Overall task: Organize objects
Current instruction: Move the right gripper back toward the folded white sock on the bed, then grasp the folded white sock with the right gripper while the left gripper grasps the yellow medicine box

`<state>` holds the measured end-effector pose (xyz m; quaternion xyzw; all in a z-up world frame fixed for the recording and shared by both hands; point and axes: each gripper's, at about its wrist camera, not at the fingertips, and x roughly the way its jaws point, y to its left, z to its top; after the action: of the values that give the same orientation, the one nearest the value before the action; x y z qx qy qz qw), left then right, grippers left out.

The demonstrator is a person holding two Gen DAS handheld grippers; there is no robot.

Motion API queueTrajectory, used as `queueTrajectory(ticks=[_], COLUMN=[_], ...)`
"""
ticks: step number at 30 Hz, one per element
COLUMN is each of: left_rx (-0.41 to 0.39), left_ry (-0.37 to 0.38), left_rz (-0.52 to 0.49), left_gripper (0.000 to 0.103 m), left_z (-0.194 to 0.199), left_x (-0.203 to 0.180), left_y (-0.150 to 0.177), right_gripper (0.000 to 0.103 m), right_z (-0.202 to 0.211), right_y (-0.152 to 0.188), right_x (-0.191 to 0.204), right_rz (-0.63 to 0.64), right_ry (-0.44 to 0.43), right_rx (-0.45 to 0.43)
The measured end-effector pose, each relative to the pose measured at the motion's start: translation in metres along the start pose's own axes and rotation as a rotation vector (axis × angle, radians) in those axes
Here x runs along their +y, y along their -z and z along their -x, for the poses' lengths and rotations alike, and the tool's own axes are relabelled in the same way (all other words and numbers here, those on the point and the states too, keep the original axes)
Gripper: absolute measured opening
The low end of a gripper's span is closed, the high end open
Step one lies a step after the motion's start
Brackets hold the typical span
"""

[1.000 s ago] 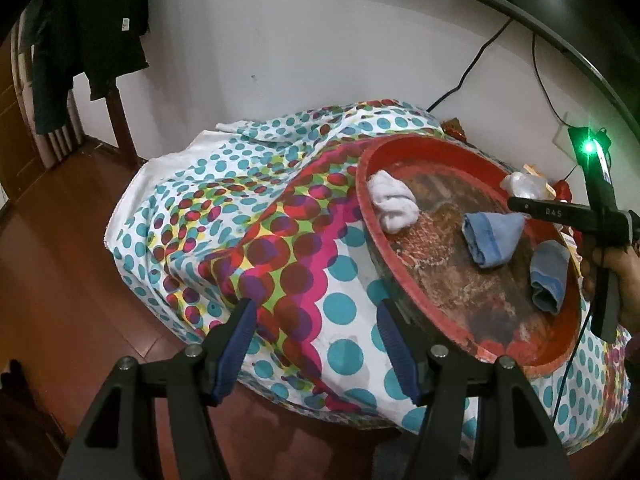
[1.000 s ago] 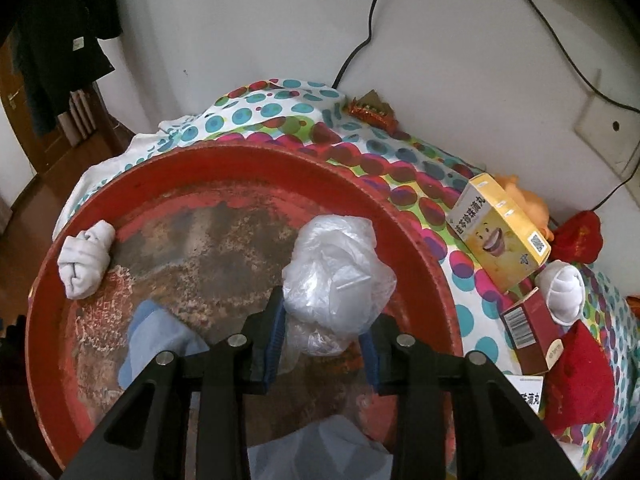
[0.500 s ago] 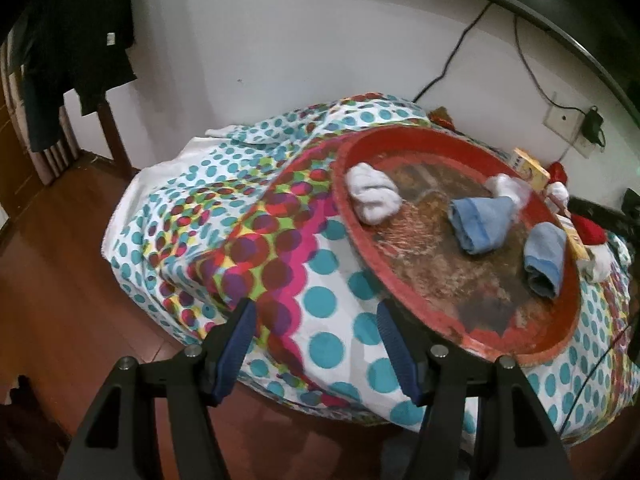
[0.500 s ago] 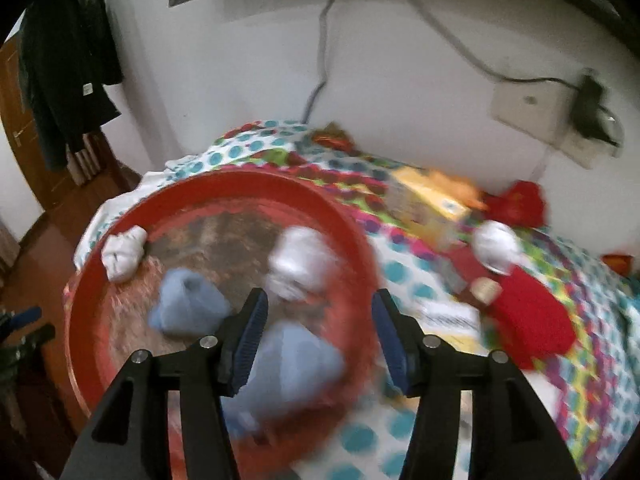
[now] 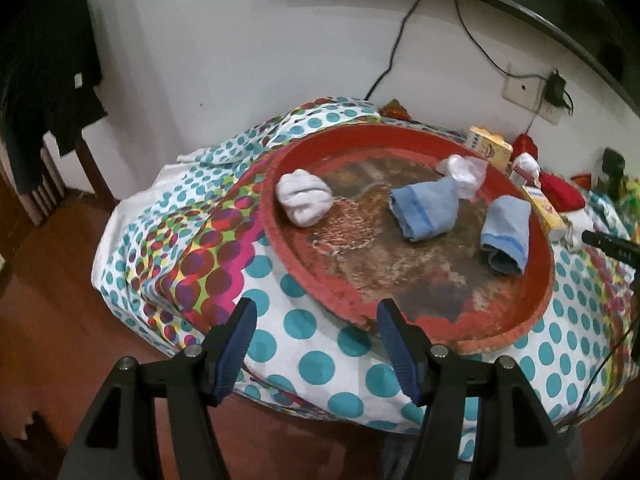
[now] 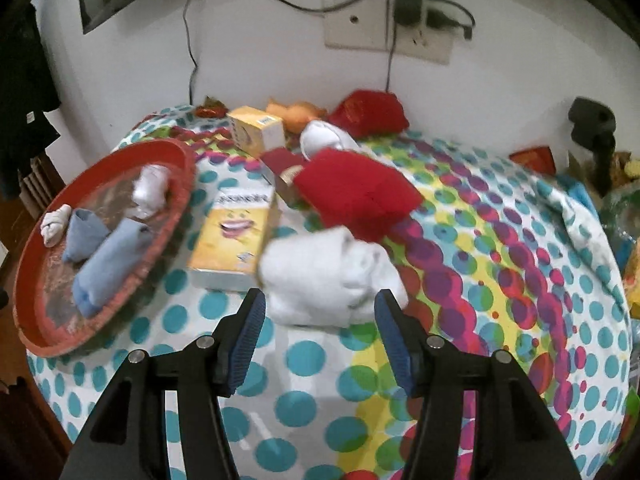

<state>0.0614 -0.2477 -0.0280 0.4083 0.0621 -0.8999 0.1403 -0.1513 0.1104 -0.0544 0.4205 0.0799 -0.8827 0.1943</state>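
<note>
A round red tray (image 5: 400, 320) lies on the dotted cloth and holds a white rolled sock (image 5: 304, 198), two blue rolled cloths (image 5: 424, 210) (image 5: 506, 238) and a crumpled clear plastic bag (image 5: 464, 172). My left gripper (image 5: 312, 344) is open and empty, hovering at the tray's near rim. My right gripper (image 6: 318, 336) is open, just short of a white rolled towel (image 6: 328, 276) on the cloth. The tray (image 6: 168, 208) lies to its left in the right wrist view.
A yellow smiley box (image 6: 232, 236), a second yellow box (image 6: 256, 130), red cloth bundles (image 6: 356, 192), a small dark red box (image 6: 282, 166) and a white cap (image 6: 324, 140) lie right of the tray. Cables and a wall socket (image 6: 384, 28) are behind. Wooden floor (image 5: 52, 280) lies left.
My right gripper let go of the plastic bag in the tray, opened, and swung right to the white towel. My left gripper view shifted right toward the tray.
</note>
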Motion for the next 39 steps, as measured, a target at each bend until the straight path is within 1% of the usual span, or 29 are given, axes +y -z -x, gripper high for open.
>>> queueTrajectory(ticks=[3,5,7,9,11,13,17,19,20,21,23,25,28,31,33,34,36,38,39], left_rx=[0.006,0.012,0.019,0.019,0.017,0.015,0.005,-0.002,-0.004,-0.002,0.006,0.027,0.043,0.059,0.059,0.064,0.086,0.112,0.121], left_ry=[0.016,0.030,0.034,0.037,0.046,0.062,0.092,0.114,0.133,0.160,0.199,0.253,0.324,0.366,0.382,0.400,0.428,0.417,0.399], left_rz=[-0.017,-0.038,-0.076,-0.118,-0.153,-0.187,-0.251,-0.271,-0.279,-0.290,-0.295,-0.297,-0.285,-0.291,-0.288,-0.283,-0.274,-0.262,-0.259], left_gripper=[0.064,0.064,0.064,0.064,0.064,0.064,0.064,0.064,0.064,0.064,0.064,0.064,0.064,0.064,0.064,0.064,0.064,0.064,0.064], left_z=[0.003,0.004,0.003,0.004,0.005,0.007,0.010,0.010,0.011,0.011,0.010,0.008,0.002,-0.008,-0.016,-0.020,-0.031,-0.043,-0.050], left_x=[-0.012,-0.022,-0.036,-0.052,-0.065,-0.081,-0.115,-0.132,-0.141,-0.151,-0.168,-0.187,-0.215,-0.245,-0.264,-0.272,-0.285,-0.297,-0.303], left_y=[-0.002,-0.005,-0.007,-0.009,-0.011,-0.015,-0.024,-0.030,-0.033,-0.037,-0.043,-0.049,-0.056,-0.063,-0.069,-0.072,-0.076,-0.081,-0.084], right_gripper=[0.059,0.060,0.065,0.069,0.070,0.070,0.070,0.068,0.062,0.054,0.047,0.043,0.043,0.043,0.043,0.043,0.043,0.044,0.045], right_z=[-0.009,-0.012,-0.014,-0.017,-0.022,-0.028,-0.039,-0.043,-0.044,-0.044,-0.040,-0.035,-0.025,-0.018,-0.014,-0.014,-0.015,-0.018,-0.021], right_y=[0.000,-0.001,-0.002,-0.004,-0.007,-0.010,-0.016,-0.017,-0.017,-0.017,-0.016,-0.015,-0.007,0.004,0.007,0.009,0.010,0.009,0.009], right_x=[-0.007,-0.009,-0.009,-0.009,-0.008,-0.008,-0.013,-0.018,-0.020,-0.022,-0.029,-0.038,-0.054,-0.084,-0.102,-0.108,-0.117,-0.117,-0.115], right_rz=[0.004,-0.005,-0.004,-0.001,-0.004,0.002,-0.014,-0.021,-0.019,-0.011,-0.007,-0.017,0.009,-0.028,-0.087,-0.105,-0.135,-0.143,-0.133], right_ry=[0.010,-0.011,-0.026,-0.018,-0.020,0.005,0.009,0.006,0.010,0.021,0.042,0.054,0.137,0.161,0.116,0.107,0.076,0.060,0.061], right_rx=[0.004,0.000,-0.012,-0.025,-0.026,-0.029,-0.024,-0.029,-0.034,-0.044,-0.061,-0.067,-0.087,-0.079,-0.086,-0.085,-0.080,-0.066,-0.052])
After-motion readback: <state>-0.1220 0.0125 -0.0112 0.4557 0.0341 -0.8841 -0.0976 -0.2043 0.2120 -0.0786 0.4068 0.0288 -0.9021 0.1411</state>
